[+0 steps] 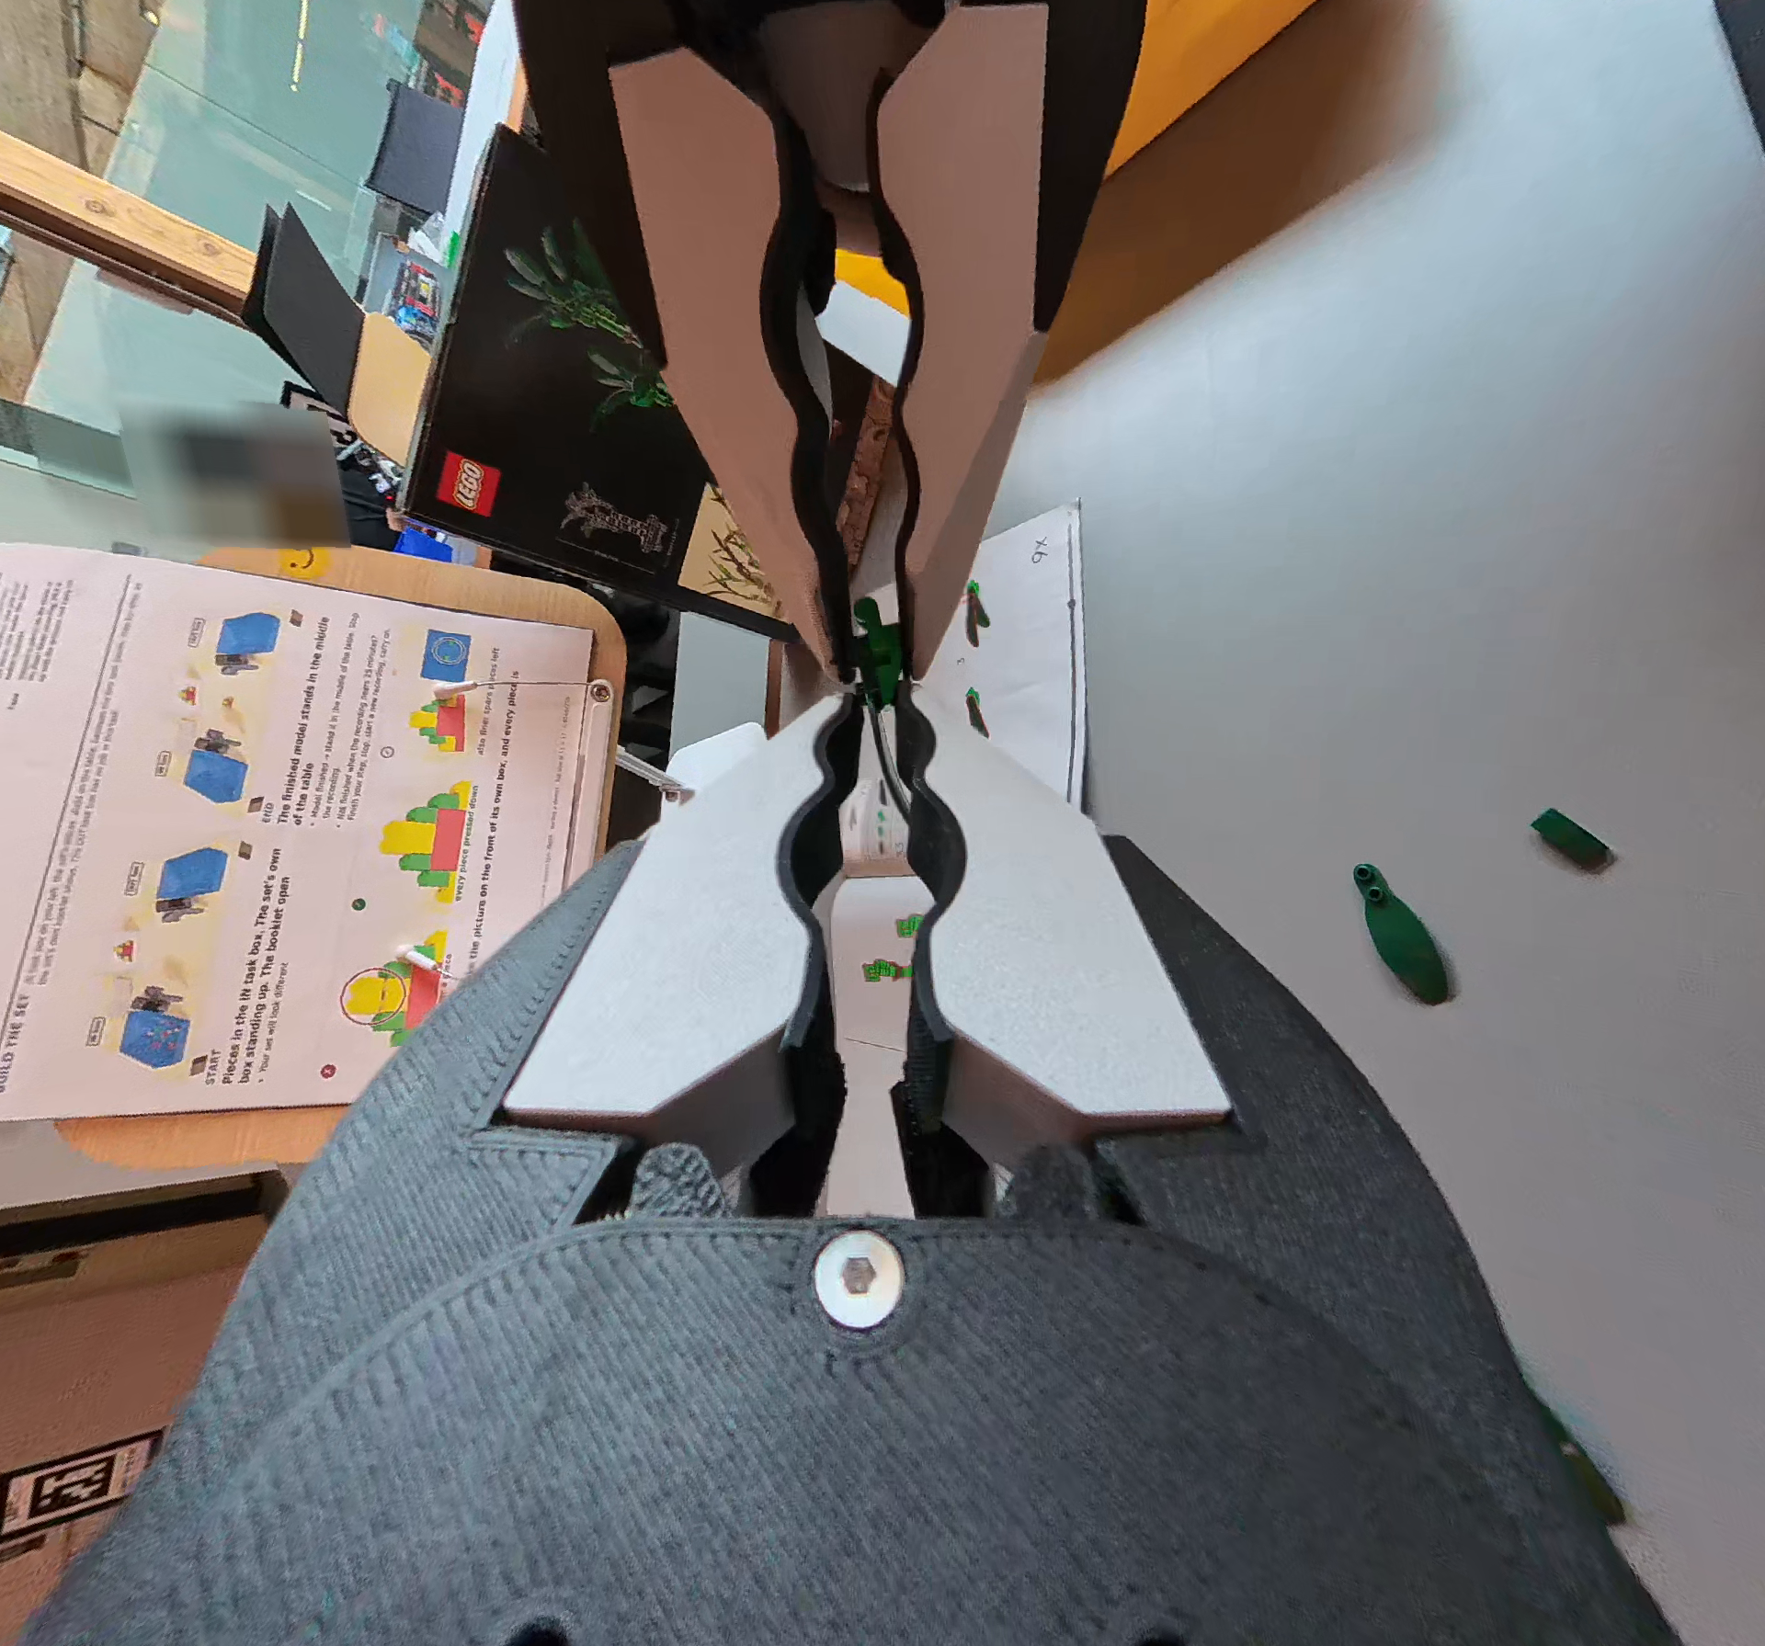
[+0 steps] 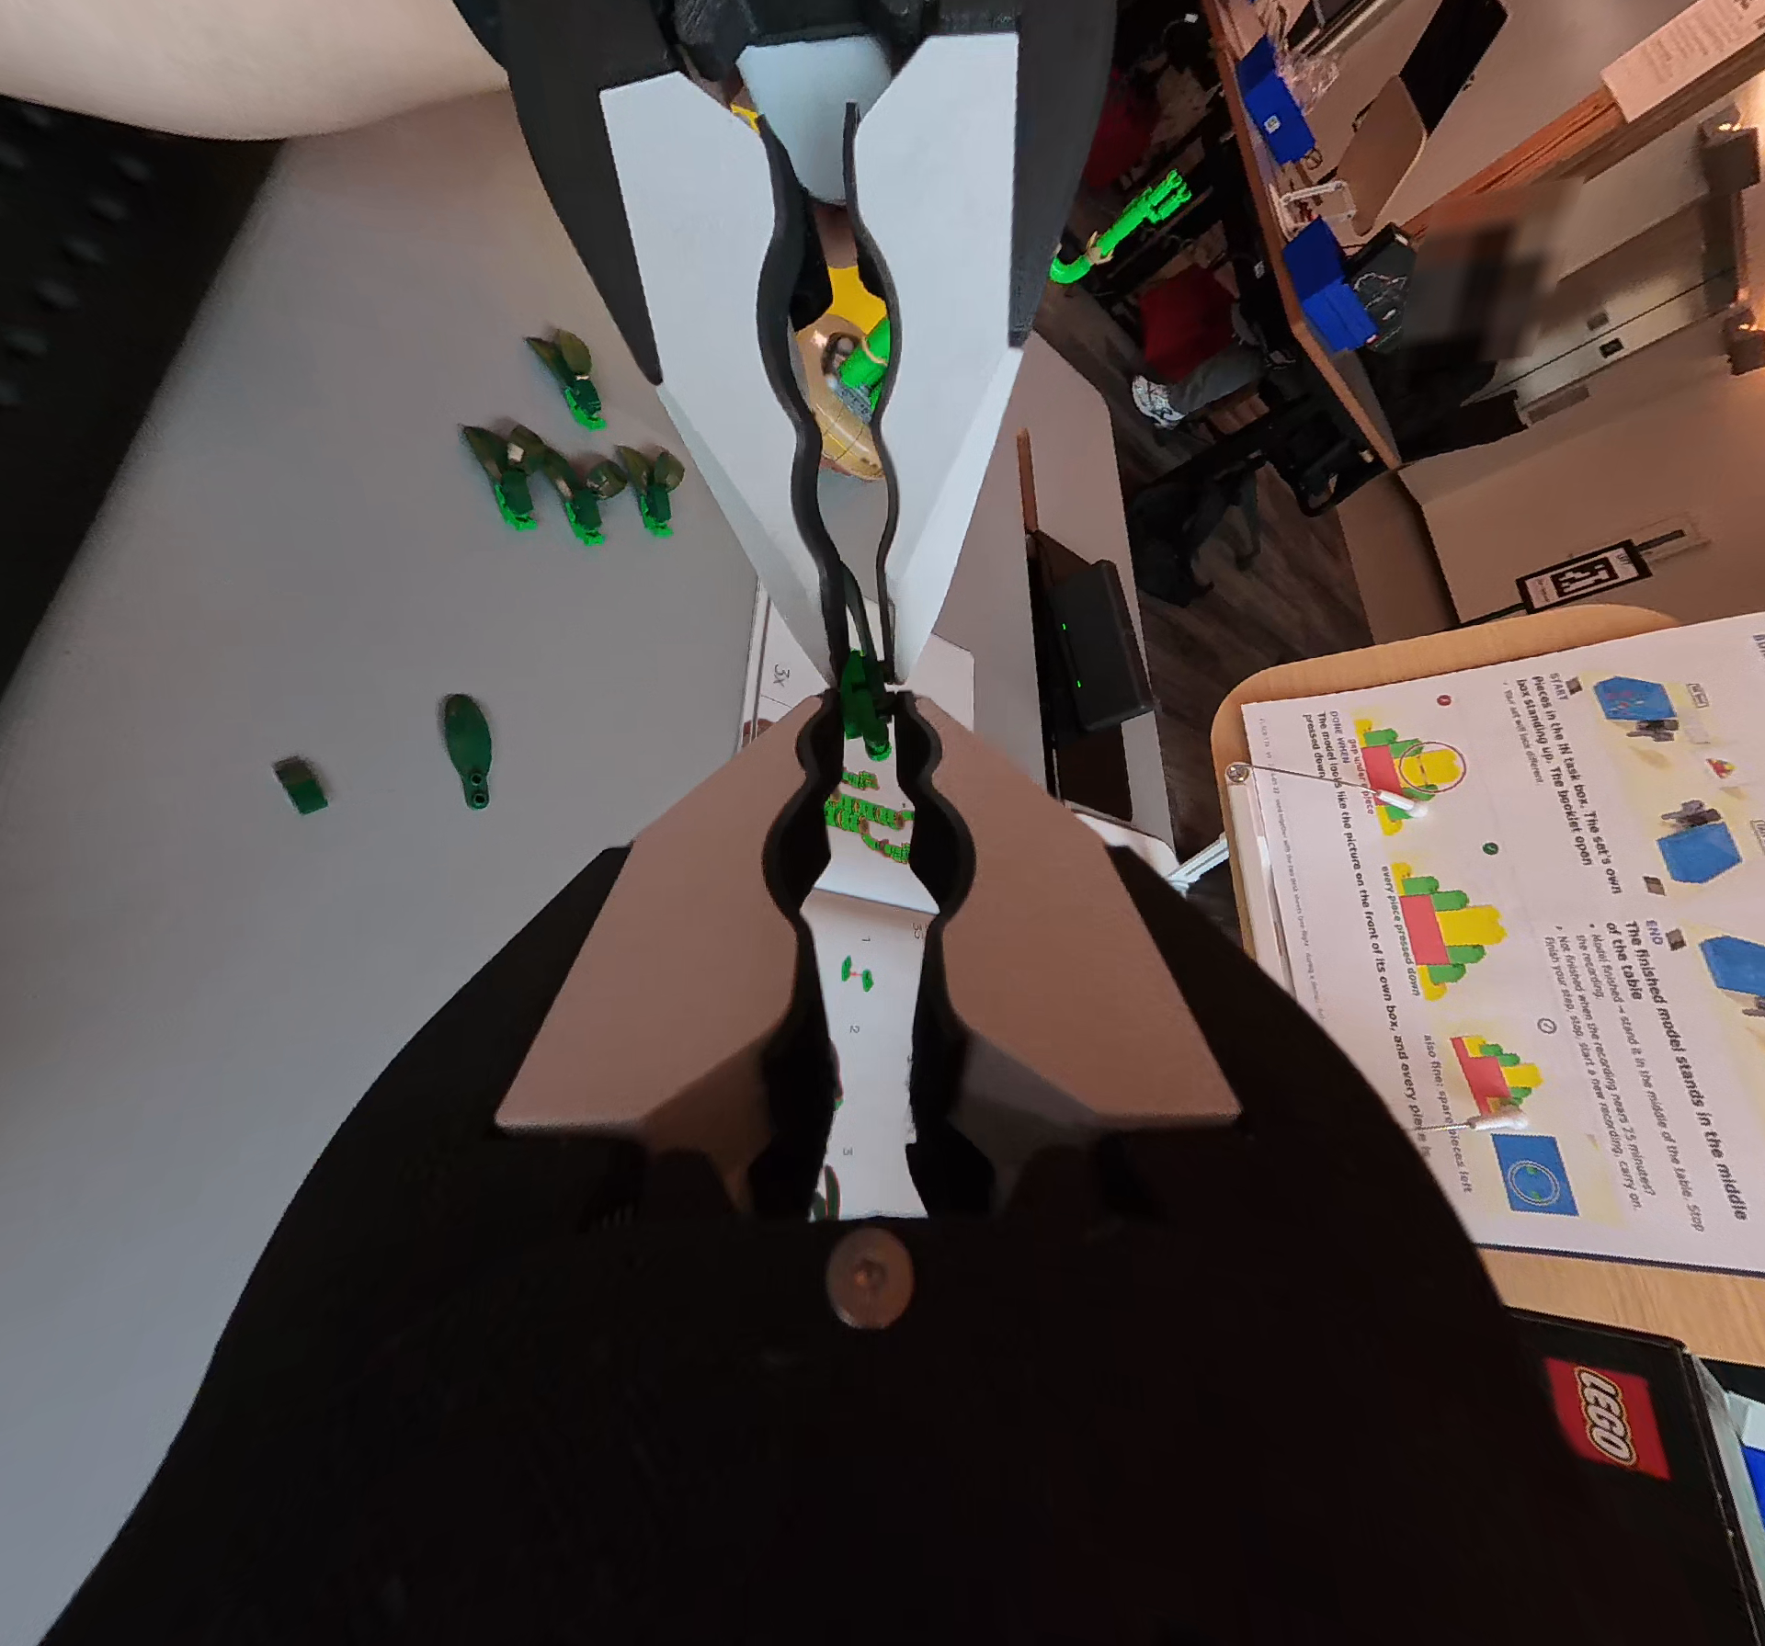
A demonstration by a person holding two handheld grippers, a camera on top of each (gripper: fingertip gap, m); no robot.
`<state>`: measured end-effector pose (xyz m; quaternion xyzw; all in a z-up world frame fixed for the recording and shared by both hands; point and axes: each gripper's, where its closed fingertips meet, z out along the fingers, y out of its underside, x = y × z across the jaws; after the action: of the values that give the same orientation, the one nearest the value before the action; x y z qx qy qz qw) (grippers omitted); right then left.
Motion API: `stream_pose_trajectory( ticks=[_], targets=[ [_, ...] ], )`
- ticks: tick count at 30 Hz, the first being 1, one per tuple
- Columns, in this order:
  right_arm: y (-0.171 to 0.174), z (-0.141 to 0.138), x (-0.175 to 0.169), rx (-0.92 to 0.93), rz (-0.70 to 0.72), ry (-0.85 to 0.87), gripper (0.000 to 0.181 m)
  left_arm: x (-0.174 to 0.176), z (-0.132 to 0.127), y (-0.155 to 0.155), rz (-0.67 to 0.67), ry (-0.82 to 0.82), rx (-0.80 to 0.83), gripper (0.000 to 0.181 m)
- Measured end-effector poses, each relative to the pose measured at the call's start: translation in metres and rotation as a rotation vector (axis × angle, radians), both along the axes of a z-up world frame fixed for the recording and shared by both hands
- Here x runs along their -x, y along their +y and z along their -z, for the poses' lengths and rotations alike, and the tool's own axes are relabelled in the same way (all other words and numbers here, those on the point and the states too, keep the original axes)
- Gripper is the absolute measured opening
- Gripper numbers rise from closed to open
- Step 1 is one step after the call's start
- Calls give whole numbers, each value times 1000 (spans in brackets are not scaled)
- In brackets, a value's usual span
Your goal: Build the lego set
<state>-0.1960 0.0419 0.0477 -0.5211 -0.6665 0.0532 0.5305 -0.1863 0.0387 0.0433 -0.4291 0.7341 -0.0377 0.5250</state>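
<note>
Small bright-green lego stem piece (image 1: 880, 645) is pinched between both grippers' tips, held above the white table (image 1: 1433, 550). Left gripper (image 1: 874, 704) and right gripper (image 2: 869, 701) meet tip to tip, each closed on that piece. Dark green leaf piece (image 1: 1404, 932) and small green tile (image 1: 1571, 838) lie loose nearby; assembled leaf clusters (image 2: 573, 473) sit further off.

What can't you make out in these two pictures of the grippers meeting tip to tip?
- Small green lego piece: both views, fingertips of both grippers cover most of it, so its shape is unclear.
- Open white instruction booklet: right wrist view, seen only through the finger gap.
- Black lego box: left wrist view, partly behind the far gripper.
</note>
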Motion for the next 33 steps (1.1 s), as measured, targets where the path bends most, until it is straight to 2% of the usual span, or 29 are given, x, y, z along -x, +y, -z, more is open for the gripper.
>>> stream_pose_trajectory(
  ticks=[8, 12, 20, 33],
  targets=[
    [-11, -5, -2, 13, -70, 37, 9, -1, -9, -12, 49, -48, -33, 6],
    [-8, 0, -4, -12, -27, -27, 11, 1, -3, -8, 21, 9, -100, 5],
    [-9, -2, 3, -88, -25, -50, 9, 6, -4, -10, 40, -8, -60, 6],
    [-8, -1, 0, -59, 12, -68, 9, 2, -3, -9, 42, -32, -75, 7]
  ],
)
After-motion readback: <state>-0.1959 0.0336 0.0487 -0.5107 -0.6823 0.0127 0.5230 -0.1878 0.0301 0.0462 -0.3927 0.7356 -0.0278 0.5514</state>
